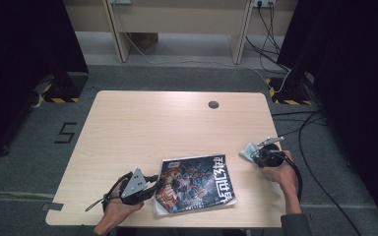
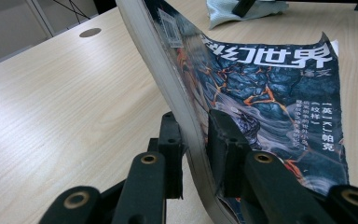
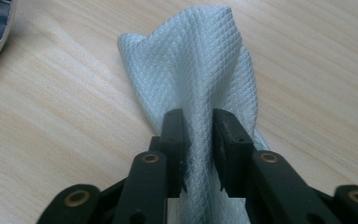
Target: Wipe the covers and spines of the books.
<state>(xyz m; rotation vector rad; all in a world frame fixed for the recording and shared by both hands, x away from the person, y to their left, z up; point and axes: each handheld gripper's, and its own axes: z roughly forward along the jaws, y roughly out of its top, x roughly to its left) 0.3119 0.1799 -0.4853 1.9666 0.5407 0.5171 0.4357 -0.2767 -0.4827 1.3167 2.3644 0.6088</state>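
Grey carpet floor (image 1: 177, 78) surrounds the light wooden table (image 1: 142, 128), black curtains (image 1: 19, 49) alongside.

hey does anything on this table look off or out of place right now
The magazine isn't lying flat: the left tool pinches its spine edge and lifts it, so the cover bows. The white cloth sits bunched between the right tool's jaws near the table edge. Nothing looks spilled or torn.

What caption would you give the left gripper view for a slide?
Left claw clamps the spine edge of a dark illustrated paperback magazine on a pale wooden table.
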